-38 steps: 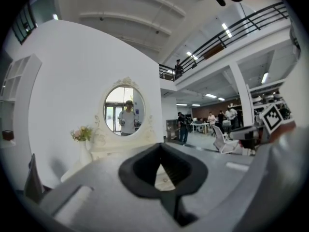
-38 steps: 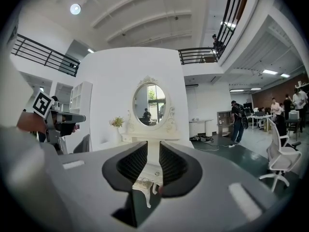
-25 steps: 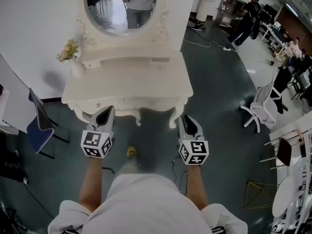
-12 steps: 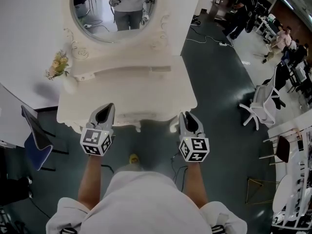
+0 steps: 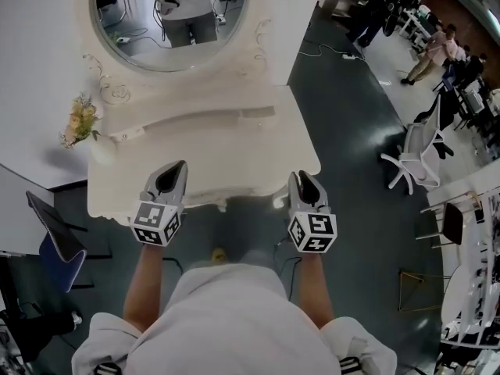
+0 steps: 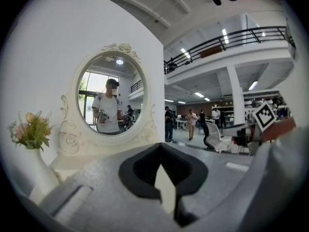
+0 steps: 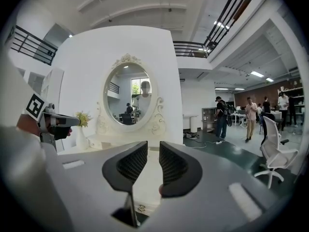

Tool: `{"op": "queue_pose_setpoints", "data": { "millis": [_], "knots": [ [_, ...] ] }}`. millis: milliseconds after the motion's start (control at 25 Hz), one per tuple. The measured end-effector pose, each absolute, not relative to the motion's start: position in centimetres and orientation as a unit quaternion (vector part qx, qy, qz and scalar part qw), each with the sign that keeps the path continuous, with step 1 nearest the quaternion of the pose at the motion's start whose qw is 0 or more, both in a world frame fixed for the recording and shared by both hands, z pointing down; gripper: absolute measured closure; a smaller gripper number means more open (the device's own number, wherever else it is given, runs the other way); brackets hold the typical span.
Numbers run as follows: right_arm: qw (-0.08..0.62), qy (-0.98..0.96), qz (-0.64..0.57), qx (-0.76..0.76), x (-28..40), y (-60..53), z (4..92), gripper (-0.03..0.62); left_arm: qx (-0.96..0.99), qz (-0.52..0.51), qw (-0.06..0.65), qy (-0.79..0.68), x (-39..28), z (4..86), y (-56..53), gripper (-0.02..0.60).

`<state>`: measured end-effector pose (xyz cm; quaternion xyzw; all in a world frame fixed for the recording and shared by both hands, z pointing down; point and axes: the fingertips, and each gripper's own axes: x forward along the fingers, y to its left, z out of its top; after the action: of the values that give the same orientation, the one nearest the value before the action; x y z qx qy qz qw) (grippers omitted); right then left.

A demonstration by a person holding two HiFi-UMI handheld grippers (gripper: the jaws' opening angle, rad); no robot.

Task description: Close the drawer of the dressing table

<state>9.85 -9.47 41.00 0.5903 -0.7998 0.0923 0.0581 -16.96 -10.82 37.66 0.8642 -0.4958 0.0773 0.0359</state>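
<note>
Grey plastic tools hang empty at the front edge of the cream dressing table (image 5: 205,145), the left tool (image 5: 172,170) with tips together, the right tool (image 5: 303,180) slightly parted. The drawer (image 5: 234,197) sits beneath that edge between them. It is likely light, stiff wood, best pushed squarely mid-front.

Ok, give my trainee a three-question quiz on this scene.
1. True or false: the flower vase stands at the dressing table's left end.
2. The right gripper holds: A a handle, B nothing, C a flower.
3. Which gripper has its fingertips together?
Key: 1 true; 2 B; 3 the left gripper.
</note>
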Motion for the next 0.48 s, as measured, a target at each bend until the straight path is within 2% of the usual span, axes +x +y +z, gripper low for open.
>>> {"op": "queue_pose_setpoints", "data": {
  "millis": [480],
  "knots": [
    [0.067, -0.799, 0.112, 0.587, 9.2, -14.4, 42.6, 0.531, 0.865, 0.077, 0.061, -0.492, -17.1, 39.9, -15.5, 0.583]
  ]
}}
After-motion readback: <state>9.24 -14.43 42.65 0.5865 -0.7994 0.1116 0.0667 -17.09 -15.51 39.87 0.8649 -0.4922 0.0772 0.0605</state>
